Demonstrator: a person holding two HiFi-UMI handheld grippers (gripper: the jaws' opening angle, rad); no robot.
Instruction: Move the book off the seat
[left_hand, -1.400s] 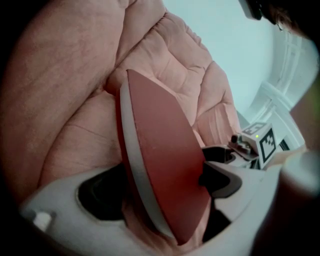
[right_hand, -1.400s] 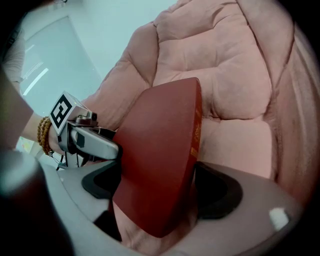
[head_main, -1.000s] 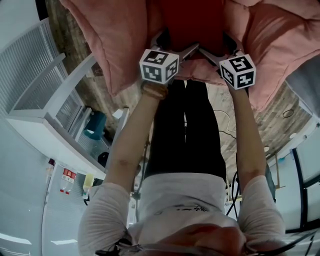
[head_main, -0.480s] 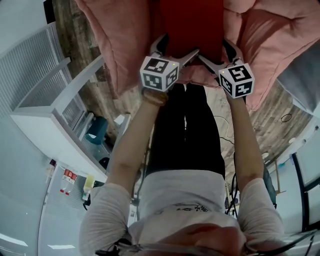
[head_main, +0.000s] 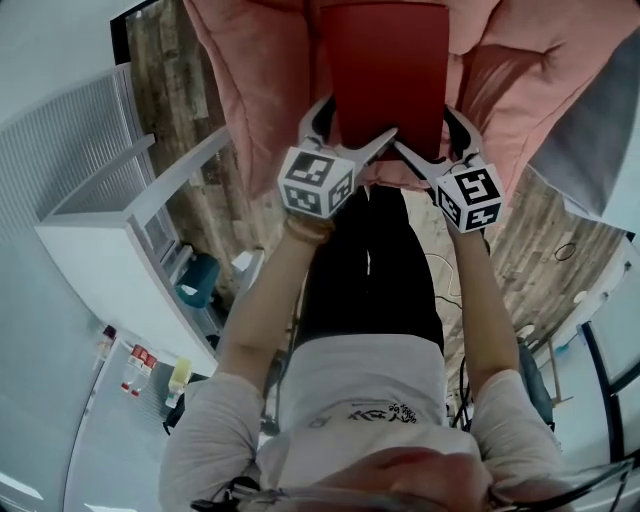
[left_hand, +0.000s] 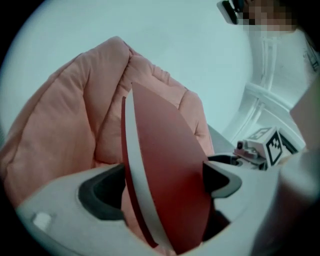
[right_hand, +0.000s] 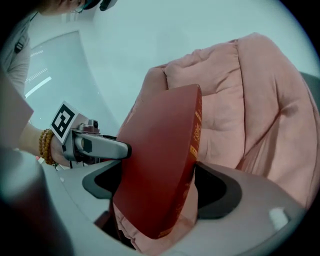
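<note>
1. I've got both tools on the red book (head_main: 385, 70) right now, 1 at each near corner.
2. My left gripper (head_main: 350, 125) is clamped on the book's near left corner. In the left gripper view the book (left_hand: 160, 150) stands edge-on between the 2 dark pads, white page edge to the left, red cover to the right, and the left gripper (left_hand: 165, 185) is pinching it on both faces.
3. My right gripper (head_main: 430, 135) bites the near right corner. In the right gripper view the book (right_hand: 160, 165) fills the gap, gold-printed spine on the right side, and the right gripper (right_hand: 160, 187) is pressed onto it. A fold of pink fabric sits under the book's lower edge inside the jaws.
4. The book is up against the pink seat cushion (head_main: 250, 90), which puffs out on both sides of it and behind it (right_hand: 250, 100).
5. From the head view I can't tell whether the book is touching the cushion or just clear of it.
6. Wood floor (head_main: 200, 180) shows beside the seat.
</note>
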